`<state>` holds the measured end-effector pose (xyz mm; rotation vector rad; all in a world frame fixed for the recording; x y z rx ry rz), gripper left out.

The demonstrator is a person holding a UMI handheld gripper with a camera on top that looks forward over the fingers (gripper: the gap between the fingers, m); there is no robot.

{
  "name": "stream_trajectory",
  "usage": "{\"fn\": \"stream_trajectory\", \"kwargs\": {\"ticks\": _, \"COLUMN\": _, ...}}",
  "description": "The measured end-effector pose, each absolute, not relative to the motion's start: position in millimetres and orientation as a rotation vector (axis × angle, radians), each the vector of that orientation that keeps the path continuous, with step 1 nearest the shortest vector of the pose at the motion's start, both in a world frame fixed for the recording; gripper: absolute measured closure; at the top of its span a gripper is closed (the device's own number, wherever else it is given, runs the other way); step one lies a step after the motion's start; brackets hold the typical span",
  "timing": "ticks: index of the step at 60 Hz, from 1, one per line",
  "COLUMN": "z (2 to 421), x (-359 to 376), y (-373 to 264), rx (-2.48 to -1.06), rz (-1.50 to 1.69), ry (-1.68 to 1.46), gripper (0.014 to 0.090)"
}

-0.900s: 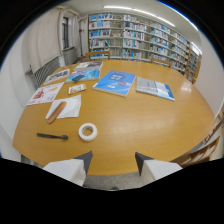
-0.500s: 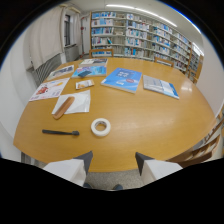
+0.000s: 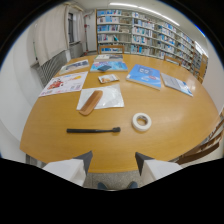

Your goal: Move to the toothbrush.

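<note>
Toothbrush (image 3: 93, 130): dark, apparently lying flat on table (image 3: 165, 140), just ahead of gripper (image 3: 113, 162). Fingers wide apart, empty. Approach incomplete; tape roll (image 3: 141, 121) right of toothbrush.

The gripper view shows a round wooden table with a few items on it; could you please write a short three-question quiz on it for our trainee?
1. True or false: the slim black toothbrush lies flat on the round wooden table, ahead of the gripper fingers.
2. Which item lies beside the toothbrush's bristle end?
A. the white ring-shaped tape roll
B. the blue-covered book
C. the tan oblong wooden brush
3. Fill in: the tan wooden brush rests partly on a clear plastic ____.

Key: 1 true; 2 A; 3 bag (a flat transparent sleeve). The gripper's fingers are open, with nothing between them.
</note>
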<state>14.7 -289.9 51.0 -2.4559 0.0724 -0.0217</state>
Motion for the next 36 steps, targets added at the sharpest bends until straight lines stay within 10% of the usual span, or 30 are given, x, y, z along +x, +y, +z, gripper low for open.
{"fn": "stream_trajectory", "kwargs": {"ticks": 36, "z": 12, "x": -55, "y": -221, "rx": -2.439, "rz": -0.041, "ry": -0.024, "gripper": 0.0202}}
